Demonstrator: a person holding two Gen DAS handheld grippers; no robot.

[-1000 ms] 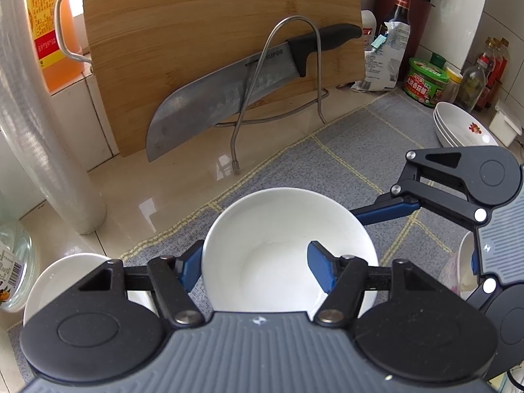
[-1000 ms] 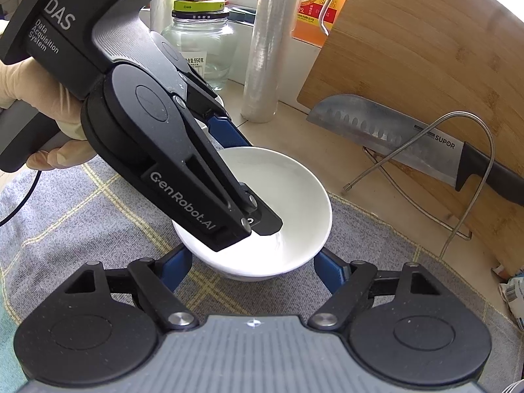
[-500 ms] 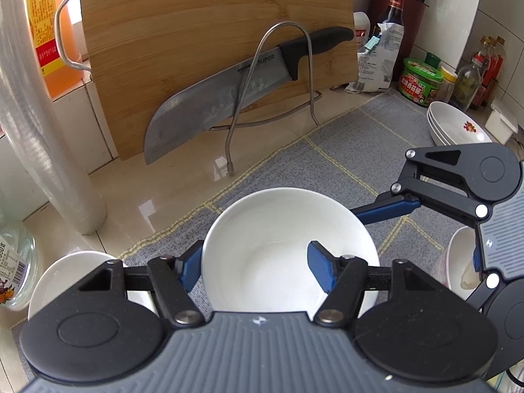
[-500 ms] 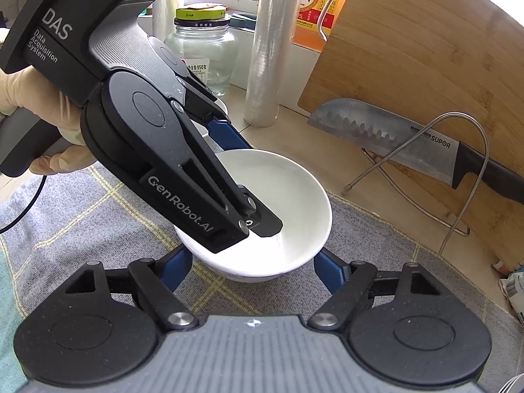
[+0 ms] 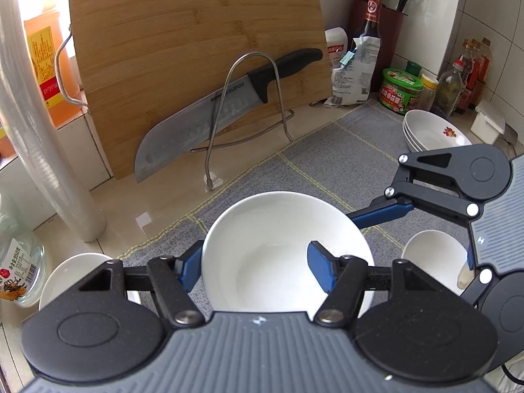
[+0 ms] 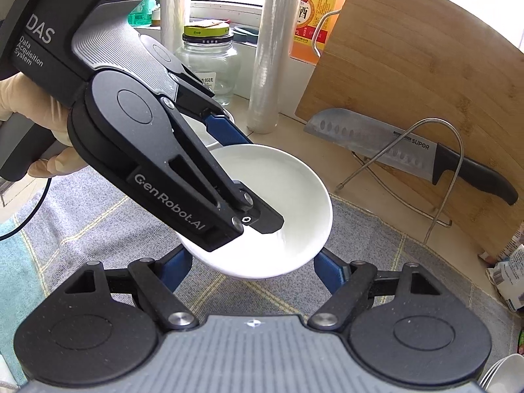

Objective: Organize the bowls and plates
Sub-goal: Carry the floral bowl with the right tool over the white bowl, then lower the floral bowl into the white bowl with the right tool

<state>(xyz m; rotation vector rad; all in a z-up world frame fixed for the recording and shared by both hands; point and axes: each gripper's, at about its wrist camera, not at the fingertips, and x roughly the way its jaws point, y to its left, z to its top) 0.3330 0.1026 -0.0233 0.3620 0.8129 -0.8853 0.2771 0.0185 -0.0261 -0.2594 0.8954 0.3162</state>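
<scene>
A white bowl [image 5: 281, 249] is gripped at its near-left rim by my left gripper [image 5: 253, 270], one finger inside and one outside, and held above the grey mat. In the right wrist view the same bowl [image 6: 288, 196] hangs tilted in the left gripper's fingers. My right gripper [image 6: 252, 268] is open just below and in front of the bowl, its blue fingertips [image 6: 327, 270] either side, not touching. A smaller white bowl [image 5: 432, 258] sits on the mat at right. A stack of shallow plates [image 5: 429, 131] stands further right. Another white bowl [image 5: 65, 271] sits at left.
A bamboo cutting board [image 5: 196, 49] and a knife [image 5: 222, 111] lean on a wire rack at the back. A film roll [image 5: 49, 150] and glass jar [image 6: 209, 62] stand at left. Bottles and jars [image 5: 401, 90] crowd the back right corner. A grey checked mat [image 5: 327, 157] covers the counter.
The left gripper has lifted the bowl a little higher and drawn back; the small bowl at right has come into fuller view. The right gripper stays open beneath the bowl.
</scene>
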